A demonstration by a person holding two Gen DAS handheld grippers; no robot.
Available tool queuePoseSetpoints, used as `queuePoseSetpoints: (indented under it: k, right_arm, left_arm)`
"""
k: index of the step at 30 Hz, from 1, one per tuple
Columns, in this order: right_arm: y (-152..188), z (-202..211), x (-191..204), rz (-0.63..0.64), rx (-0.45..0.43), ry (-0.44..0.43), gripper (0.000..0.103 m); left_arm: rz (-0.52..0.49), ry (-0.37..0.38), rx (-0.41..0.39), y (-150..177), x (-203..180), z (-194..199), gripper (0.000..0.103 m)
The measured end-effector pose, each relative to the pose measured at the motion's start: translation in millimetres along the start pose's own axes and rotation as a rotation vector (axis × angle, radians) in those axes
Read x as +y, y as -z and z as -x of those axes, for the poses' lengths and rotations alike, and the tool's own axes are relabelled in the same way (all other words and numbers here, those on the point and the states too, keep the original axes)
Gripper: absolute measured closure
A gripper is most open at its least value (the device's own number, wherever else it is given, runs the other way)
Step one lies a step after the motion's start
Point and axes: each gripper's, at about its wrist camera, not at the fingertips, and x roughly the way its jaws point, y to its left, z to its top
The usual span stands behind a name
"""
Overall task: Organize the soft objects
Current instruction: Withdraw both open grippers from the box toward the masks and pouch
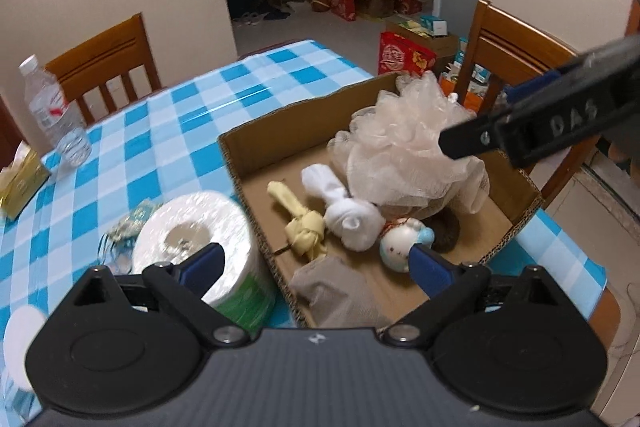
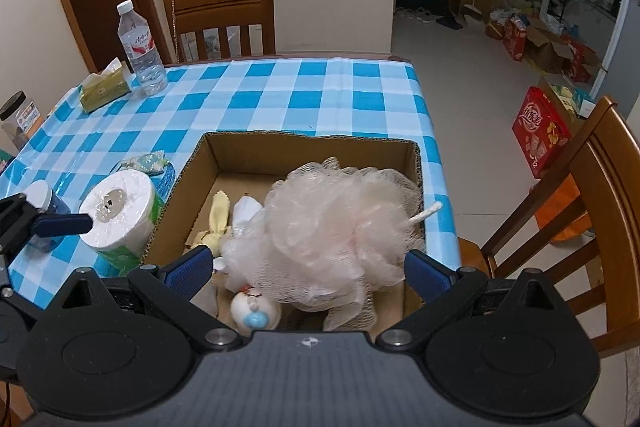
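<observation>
A cardboard box on the checked table holds a pale pink mesh bath pouf, rolled white socks, a knotted yellow cloth, a grey cloth and a small white plush toy. My left gripper is open over the box's near left wall, empty. My right gripper is open above the pouf, not holding it; one of its fingers crosses the left wrist view. A toilet paper roll stands left of the box.
A water bottle, a tissue pack, a jar and a small patterned pouch are on the table. Wooden chairs stand at the far and right sides. Boxes litter the floor beyond.
</observation>
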Motion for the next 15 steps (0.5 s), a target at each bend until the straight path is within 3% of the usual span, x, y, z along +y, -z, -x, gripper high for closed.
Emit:
queuePoseSetpoints:
  k: [7, 15]
  right_arm:
    - [20.4, -5.0, 31.7, 0.006, -0.032, 0.064, 0.000]
    - [35.2, -6.6, 68.1, 0.026, -0.014, 0.043, 0.000]
  left_arm:
    - [0.075, -0.032, -0.010, 17.2, 22.6, 18.1, 0.005]
    - [0.104, -0.071, -0.004, 41.3, 53.5, 38.0, 0.005]
